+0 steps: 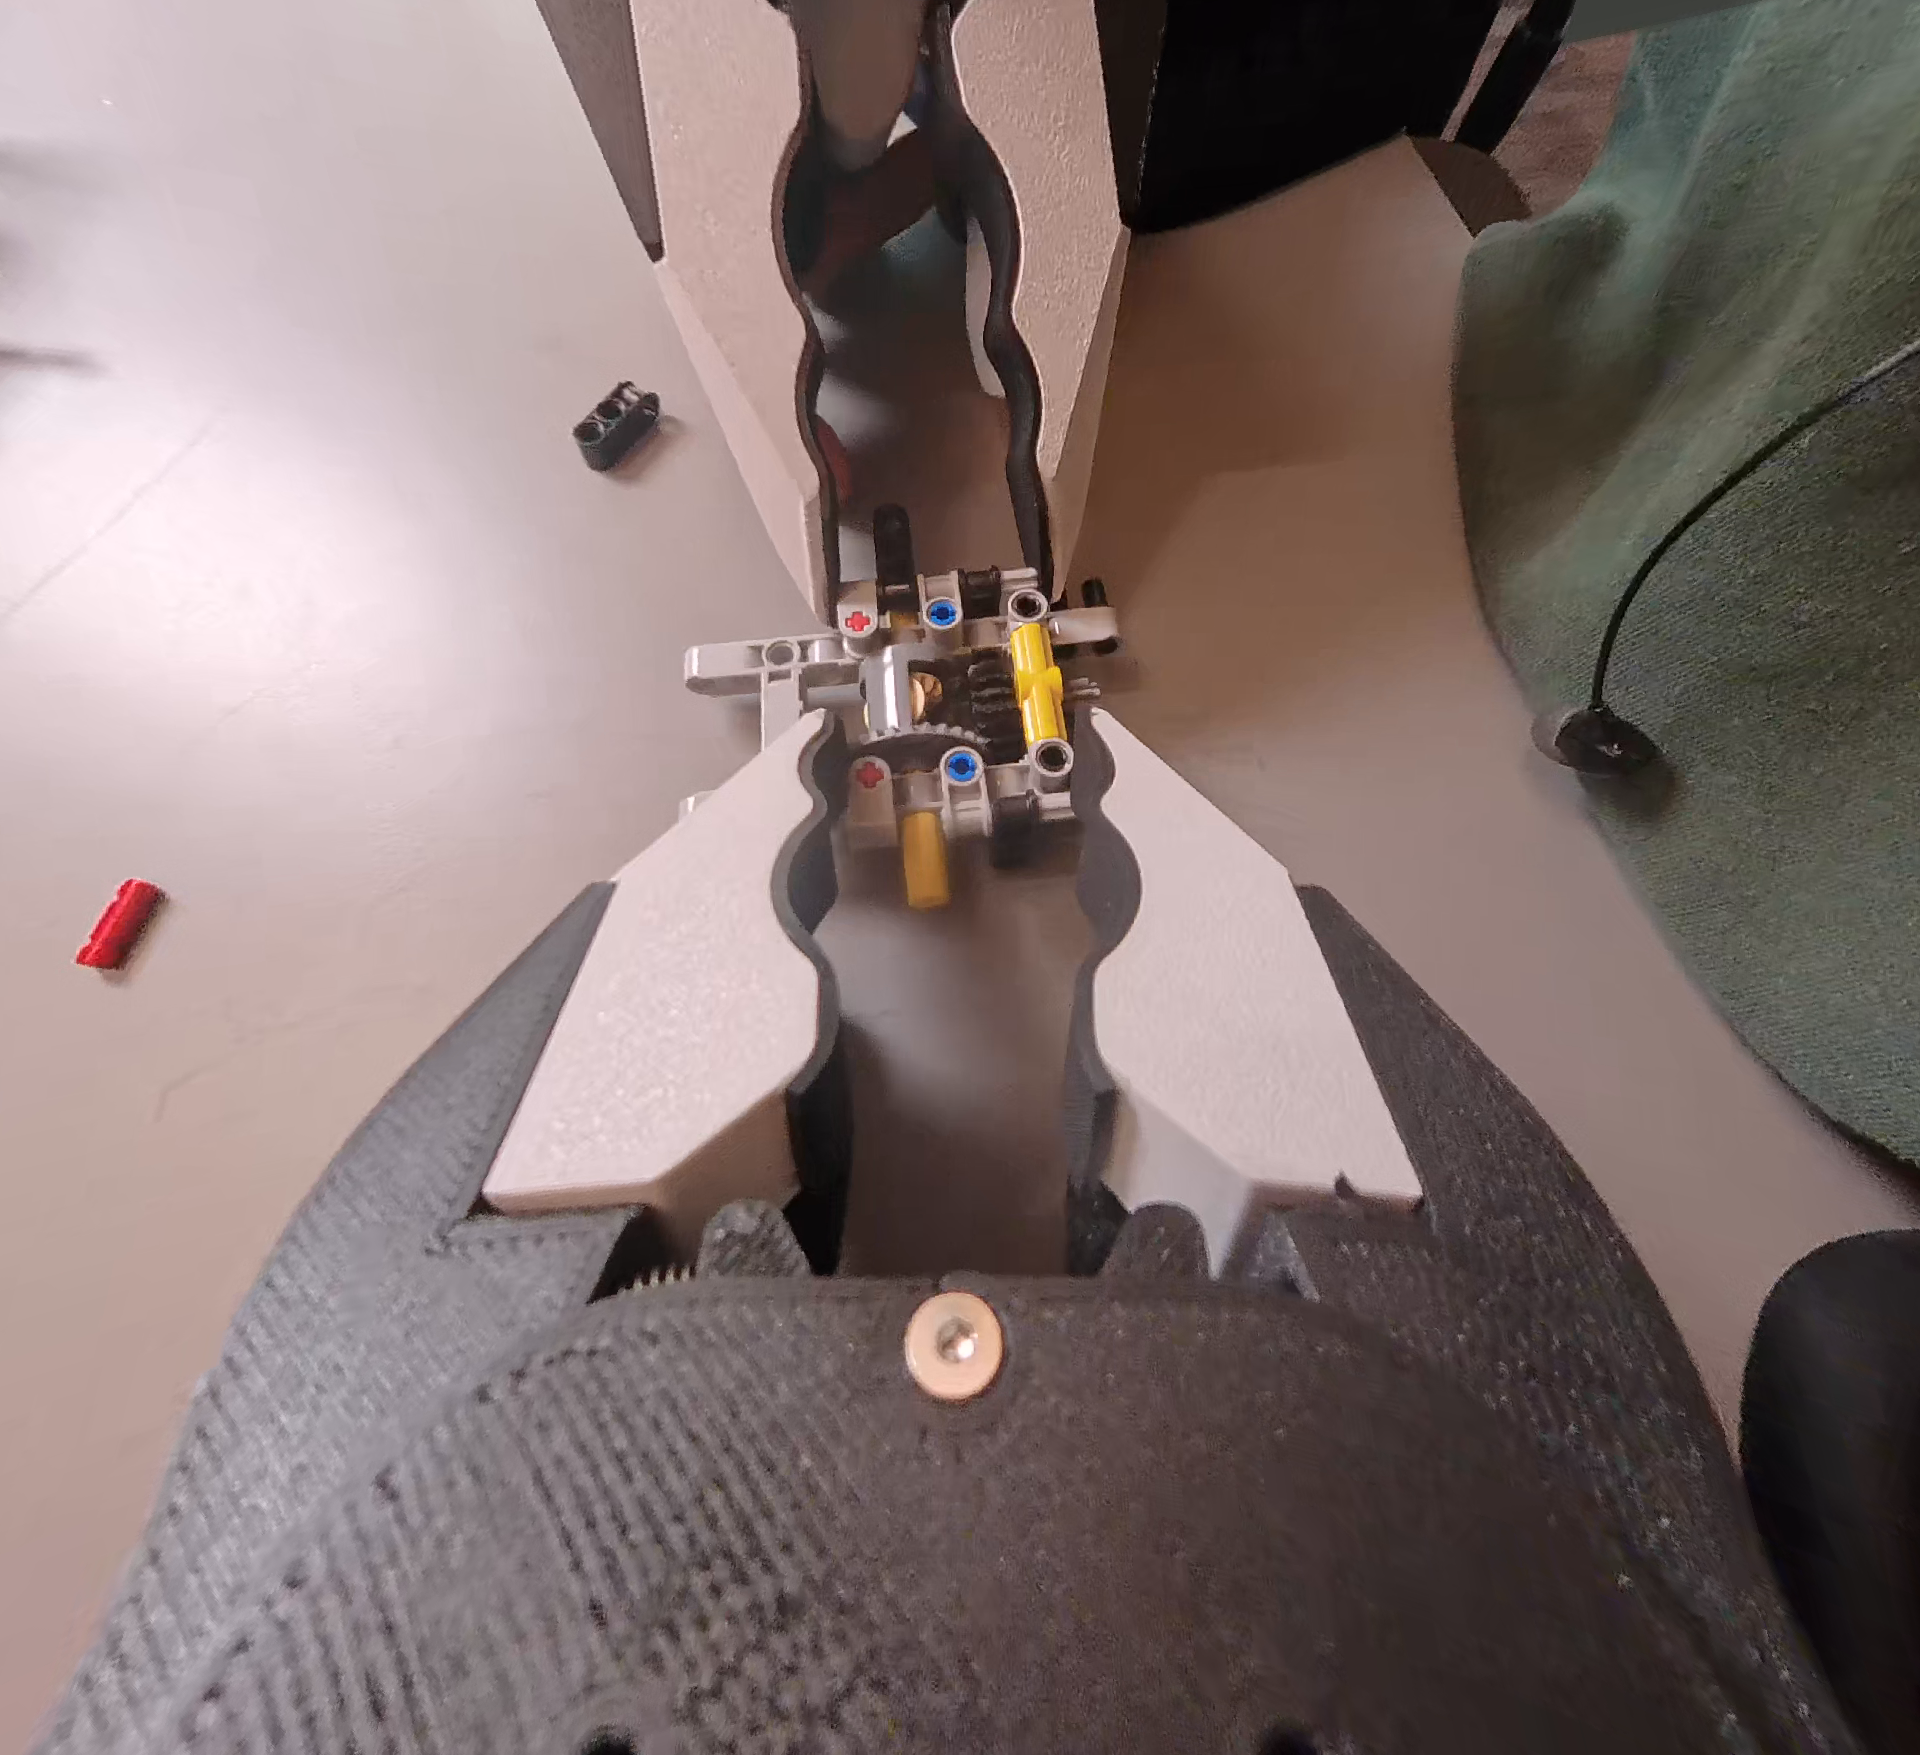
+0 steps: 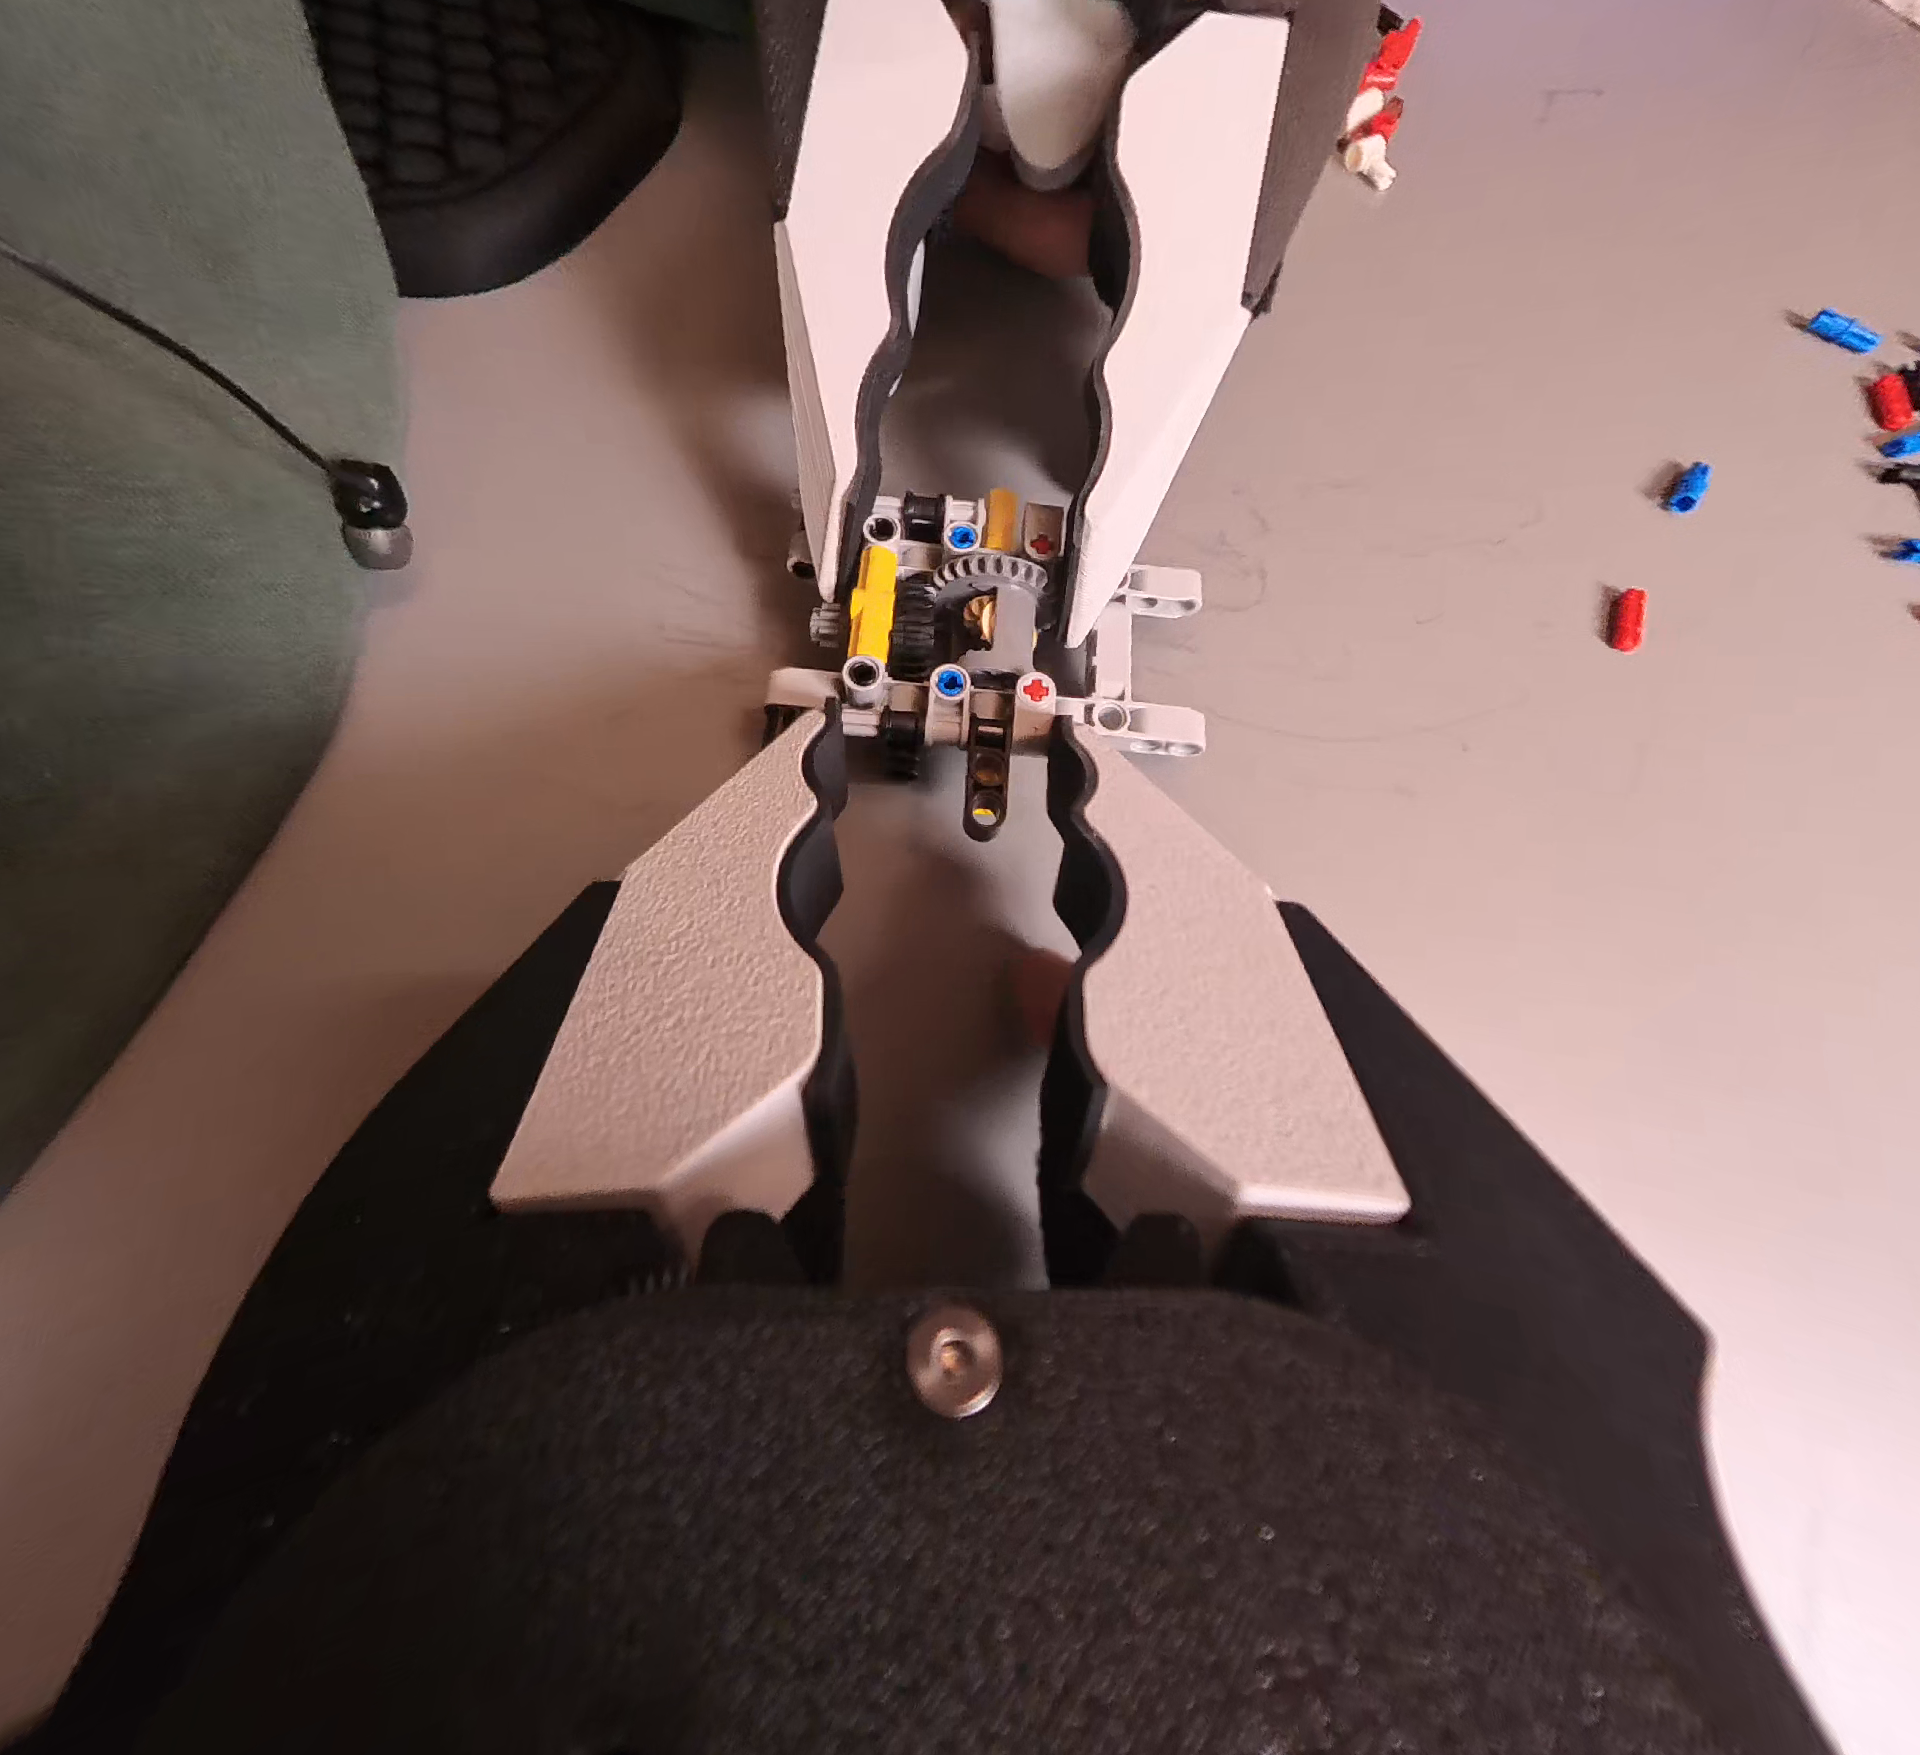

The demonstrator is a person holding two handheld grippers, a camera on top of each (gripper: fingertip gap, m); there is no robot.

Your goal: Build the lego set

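Small grey plastic geared lego assembly, with yellow axles and blue pins, rests on the pale table between 2 opposed tongs. It looks light and rigid but pin-jointed; grip the grey frame ends. Left gripper and right gripper, both narrowed, clamp opposite ends.

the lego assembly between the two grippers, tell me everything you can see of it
The lego assembly is a small light-grey plastic frame holding black gears, yellow pieces, and blue and red pin ends. It lies on the grey table, with the left hand-held gripper and right hand-held gripper clamping opposite ends.
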